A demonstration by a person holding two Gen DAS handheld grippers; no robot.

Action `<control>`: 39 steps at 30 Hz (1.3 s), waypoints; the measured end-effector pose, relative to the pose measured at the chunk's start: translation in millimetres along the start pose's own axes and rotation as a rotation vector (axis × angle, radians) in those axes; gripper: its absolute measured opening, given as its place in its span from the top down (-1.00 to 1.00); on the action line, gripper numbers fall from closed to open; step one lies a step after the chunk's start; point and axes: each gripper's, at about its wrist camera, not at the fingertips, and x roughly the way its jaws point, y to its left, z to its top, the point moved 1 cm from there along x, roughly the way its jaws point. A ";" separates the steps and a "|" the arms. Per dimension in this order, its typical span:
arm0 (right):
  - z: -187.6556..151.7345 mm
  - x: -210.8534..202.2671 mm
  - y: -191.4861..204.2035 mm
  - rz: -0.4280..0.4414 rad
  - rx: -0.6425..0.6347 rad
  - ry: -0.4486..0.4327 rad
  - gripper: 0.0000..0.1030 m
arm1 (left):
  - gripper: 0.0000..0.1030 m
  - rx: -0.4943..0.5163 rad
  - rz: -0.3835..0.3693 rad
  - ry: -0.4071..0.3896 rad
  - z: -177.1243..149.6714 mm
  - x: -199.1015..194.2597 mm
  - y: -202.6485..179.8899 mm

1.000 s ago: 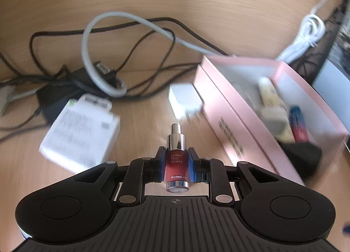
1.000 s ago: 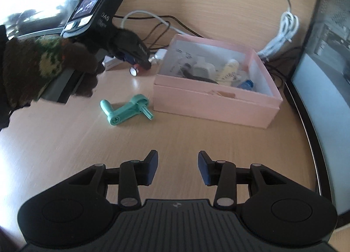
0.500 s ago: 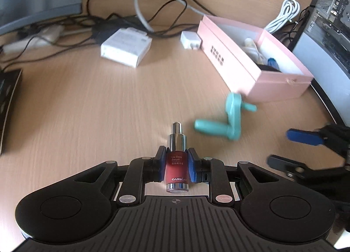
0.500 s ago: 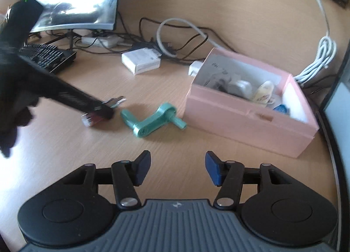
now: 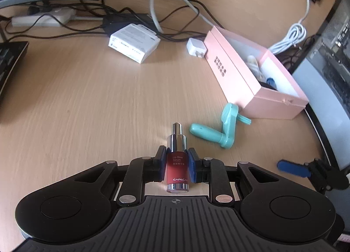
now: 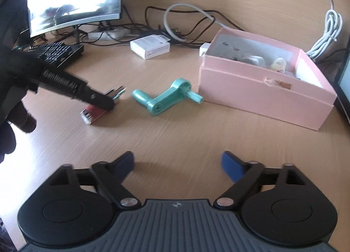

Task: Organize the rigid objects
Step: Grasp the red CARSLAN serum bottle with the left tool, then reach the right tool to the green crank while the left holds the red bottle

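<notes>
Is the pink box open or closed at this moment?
Open: the pink box has no lid on top, and small items show inside it.

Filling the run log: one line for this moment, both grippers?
left gripper: shut on serum bottle | right gripper: jaws opening, nothing between | teal crank: on desk beside pink box

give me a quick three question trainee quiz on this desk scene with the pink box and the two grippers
1. True or false: the left gripper is shut on the small red glass serum bottle.
2. The teal plastic crank handle lies: A inside the open pink cardboard box, B on the desk beside it, C in the right gripper.
3. What is between the right gripper's opening jaws?

Key: 1 true; 2 B; 3 nothing.
</notes>
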 end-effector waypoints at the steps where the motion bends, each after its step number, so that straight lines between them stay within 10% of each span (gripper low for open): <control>1: -1.1 0.3 1.1 0.004 0.001 0.002 -0.92 | 0.53 0.006 0.005 -0.008 -1.5 -0.4 -1.0; 39: 67.8 47.5 11.0 0.007 -0.201 -0.064 -0.66 | 0.54 -0.031 0.014 -0.071 -25.8 -24.7 15.9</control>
